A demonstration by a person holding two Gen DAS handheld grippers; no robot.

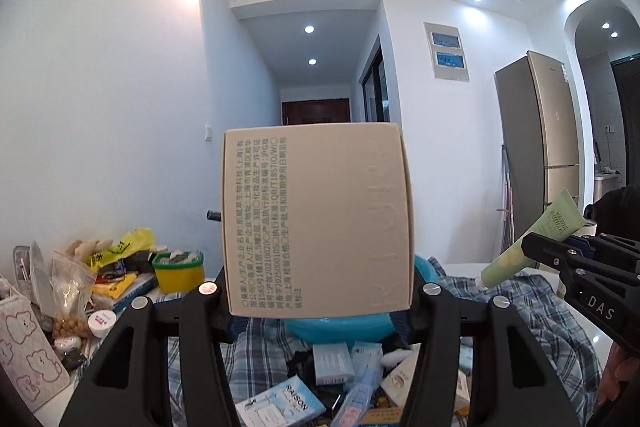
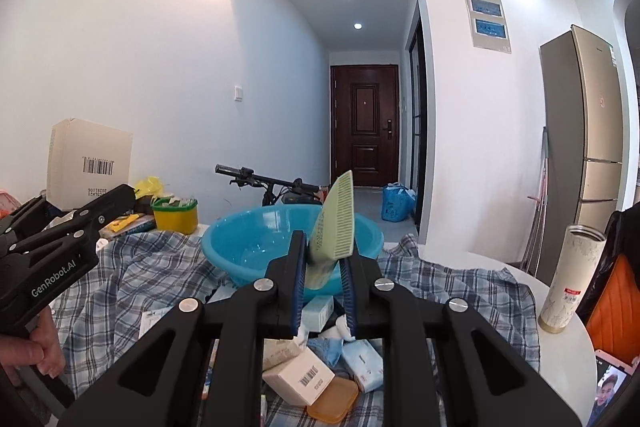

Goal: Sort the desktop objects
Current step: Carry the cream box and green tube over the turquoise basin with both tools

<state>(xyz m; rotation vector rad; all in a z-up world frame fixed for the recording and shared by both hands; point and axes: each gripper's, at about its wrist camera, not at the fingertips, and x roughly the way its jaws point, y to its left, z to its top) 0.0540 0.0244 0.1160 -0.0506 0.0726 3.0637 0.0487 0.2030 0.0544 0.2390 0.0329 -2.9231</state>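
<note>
A beige carton (image 1: pixel 316 219) with green print stands upright in the left wrist view. My left gripper (image 1: pixel 320 293) is shut on its lower end, lifted above the table. From the right wrist view the same carton (image 2: pixel 90 163) shows at the left with the left gripper (image 2: pixel 124 193) on it. My right gripper (image 2: pixel 323 267) is shut on a pale green tube (image 2: pixel 336 219), crimped end up; the tube (image 1: pixel 558 221) and right gripper (image 1: pixel 530 247) also appear at the right of the left wrist view. A blue plastic basin (image 2: pixel 224 231) sits just beyond both grippers.
A plaid cloth (image 2: pixel 132 275) covers the table, with several small boxes (image 2: pixel 300 377) below the grippers. A yellow-green tub (image 2: pixel 175 213) and snack bags (image 1: pixel 72 283) stand at the left. A white flask (image 2: pixel 568 279), a phone and an orange chair are at the right.
</note>
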